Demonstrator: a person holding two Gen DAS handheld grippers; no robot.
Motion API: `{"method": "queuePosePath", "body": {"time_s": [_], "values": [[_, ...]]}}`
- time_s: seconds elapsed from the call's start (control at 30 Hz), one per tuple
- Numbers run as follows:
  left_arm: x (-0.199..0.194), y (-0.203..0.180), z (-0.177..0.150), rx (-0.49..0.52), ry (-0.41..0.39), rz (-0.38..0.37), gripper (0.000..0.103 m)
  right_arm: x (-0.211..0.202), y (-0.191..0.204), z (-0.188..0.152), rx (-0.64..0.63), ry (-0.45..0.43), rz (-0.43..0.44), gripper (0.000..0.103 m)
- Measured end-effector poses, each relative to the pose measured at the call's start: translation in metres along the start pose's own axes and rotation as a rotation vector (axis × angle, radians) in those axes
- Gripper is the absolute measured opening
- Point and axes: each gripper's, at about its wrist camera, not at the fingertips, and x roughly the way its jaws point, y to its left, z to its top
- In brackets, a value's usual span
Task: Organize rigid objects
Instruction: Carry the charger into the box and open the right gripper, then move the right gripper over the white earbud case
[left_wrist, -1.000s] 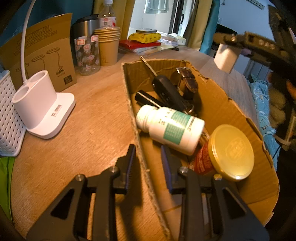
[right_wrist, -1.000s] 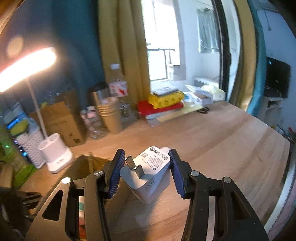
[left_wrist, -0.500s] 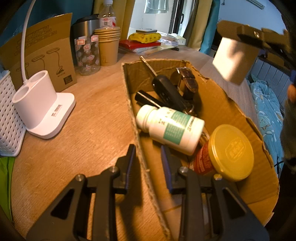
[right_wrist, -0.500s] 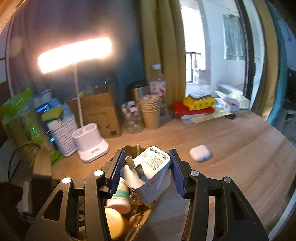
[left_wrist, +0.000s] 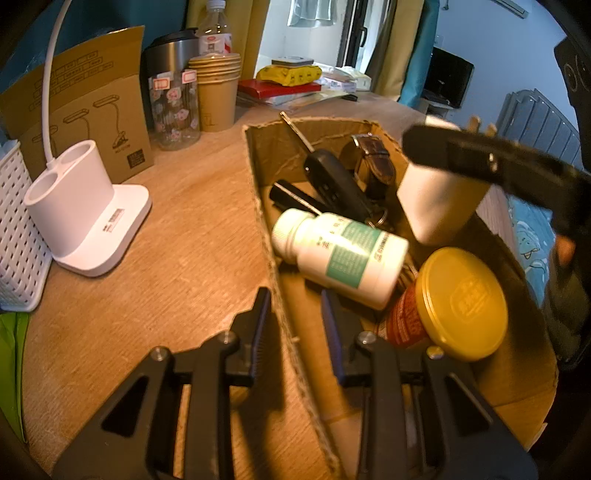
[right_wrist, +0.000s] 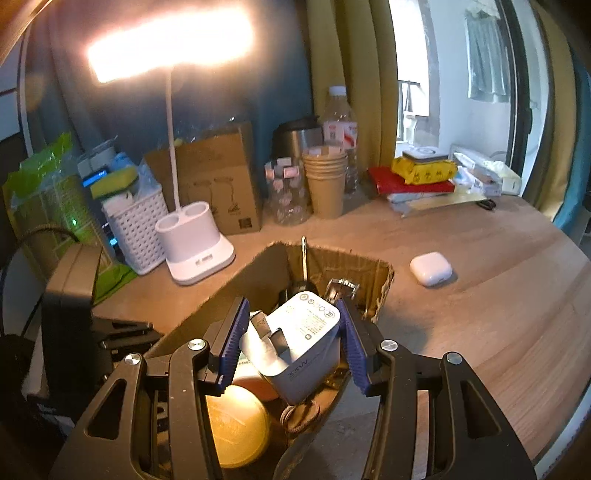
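My right gripper (right_wrist: 291, 343) is shut on a white plug charger (right_wrist: 295, 347) and holds it over the open cardboard box (right_wrist: 384, 273); the charger also shows in the left wrist view (left_wrist: 436, 206), inside the box's far right. My left gripper (left_wrist: 295, 325) is shut on the box's left wall (left_wrist: 266, 229). In the box lie a white pill bottle (left_wrist: 340, 247), a gold-lidded jar (left_wrist: 458, 302), a car key (left_wrist: 332, 181) and a watch (left_wrist: 373, 158). A white earbud case (right_wrist: 430, 267) sits on the table right of the box.
A white lamp base (left_wrist: 85, 210), a white basket (left_wrist: 14, 236), a brown carton (left_wrist: 85, 99), a clear jar (left_wrist: 173, 107), paper cups (left_wrist: 216, 92) and stacked books (left_wrist: 284, 85) line the back of the wooden table. The table edge curves at right (right_wrist: 554, 369).
My right gripper has swung left and down with the charger, from above the table to low over the box. The left gripper has kept its hold on the box wall.
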Motion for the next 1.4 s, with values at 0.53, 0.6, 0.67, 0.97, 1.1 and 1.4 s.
{"method": "queuePosePath", "body": {"time_s": [0.53, 0.6, 0.67, 0.97, 1.1, 1.4], "values": [[0.000, 0.000, 0.000, 0.000, 0.000, 0.000, 0.029, 0.015, -0.004, -0.011, 0.016, 0.079, -0.002, 0.052], [0.000, 0.000, 0.000, 0.000, 0.000, 0.001, 0.029, 0.013, -0.003, -0.010, 0.012, 0.069, -0.005, 0.057], [0.000, 0.000, 0.000, 0.002, -0.001, 0.002, 0.029, 0.009, -0.004, -0.009, 0.009, 0.055, -0.005, 0.064], [0.001, 0.003, 0.001, 0.000, -0.001, 0.003, 0.029, -0.002, -0.016, -0.003, 0.030, 0.015, -0.029, 0.064], [0.001, 0.003, 0.001, 0.000, -0.001, 0.003, 0.029, -0.007, -0.026, -0.002, 0.052, 0.000, -0.035, 0.064], [0.001, 0.003, 0.001, 0.000, -0.001, 0.003, 0.029, -0.015, -0.055, 0.003, 0.071, -0.038, -0.107, 0.069]]}}
